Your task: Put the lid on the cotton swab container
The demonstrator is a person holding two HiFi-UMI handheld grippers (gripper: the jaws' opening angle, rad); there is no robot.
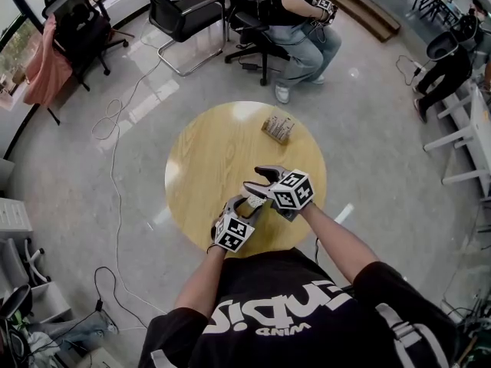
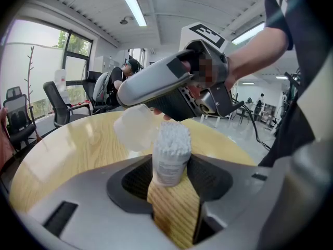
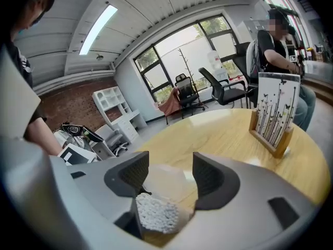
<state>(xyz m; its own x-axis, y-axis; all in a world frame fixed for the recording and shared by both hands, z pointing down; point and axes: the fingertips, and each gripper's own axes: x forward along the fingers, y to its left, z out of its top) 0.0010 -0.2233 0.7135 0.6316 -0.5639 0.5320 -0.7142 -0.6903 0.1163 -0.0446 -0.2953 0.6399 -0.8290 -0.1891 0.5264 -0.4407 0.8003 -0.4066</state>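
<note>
The cotton swab container (image 2: 169, 158), a small clear tub with a label and packed with white swabs, stands on the round wooden table (image 1: 207, 159). My left gripper (image 2: 170, 173) is shut on it, a pad against each side. The translucent lid (image 2: 134, 126) hangs tilted against the upper left of the swab tips, off the container. My right gripper (image 2: 171, 87) reaches over it from above. In the right gripper view the right gripper (image 3: 170, 173) stands open, the lid (image 3: 167, 184) loose between its jaws and the swabs (image 3: 156, 212) just below. Both grippers meet near the table's front edge (image 1: 259, 180).
A card stand with a wooden base (image 1: 278, 126) stands at the table's far side, right of centre (image 3: 274, 116). Beyond the table sit a person on a chair (image 1: 299, 21) and empty office chairs (image 1: 180, 14). A cable (image 1: 115, 175) trails over the floor at left.
</note>
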